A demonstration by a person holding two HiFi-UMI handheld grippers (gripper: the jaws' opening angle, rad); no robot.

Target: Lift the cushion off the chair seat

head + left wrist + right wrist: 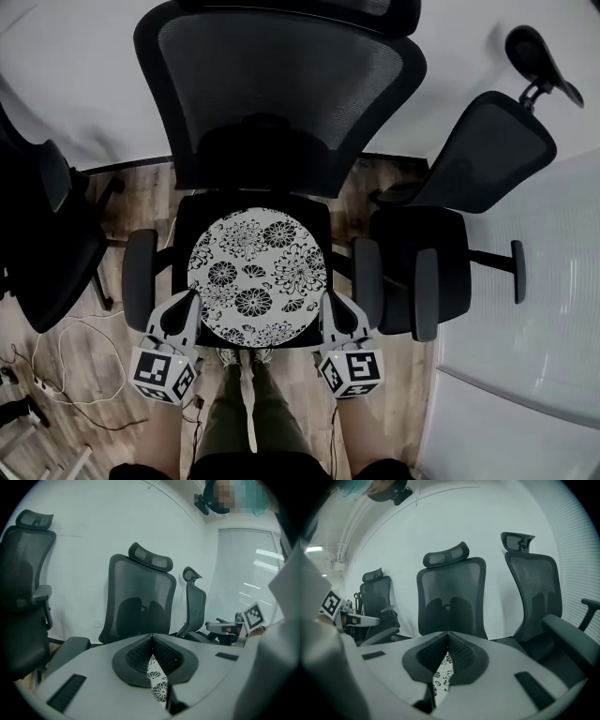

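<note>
A round cushion with a black-and-white flower print lies flat on the black chair seat. My left gripper sits at the cushion's near left edge and my right gripper at its near right edge, fingertips at the rim. In the left gripper view the pads of the left gripper meet at the tips, and a sliver of cushion shows in the gap below them. The right gripper looks the same, shut, with the cushion beneath. Whether either pinches the rim is hidden.
The chair's mesh backrest rises behind the seat, with armrests on the left and right. A second office chair stands close on the right, another on the left. Cables lie on the wooden floor.
</note>
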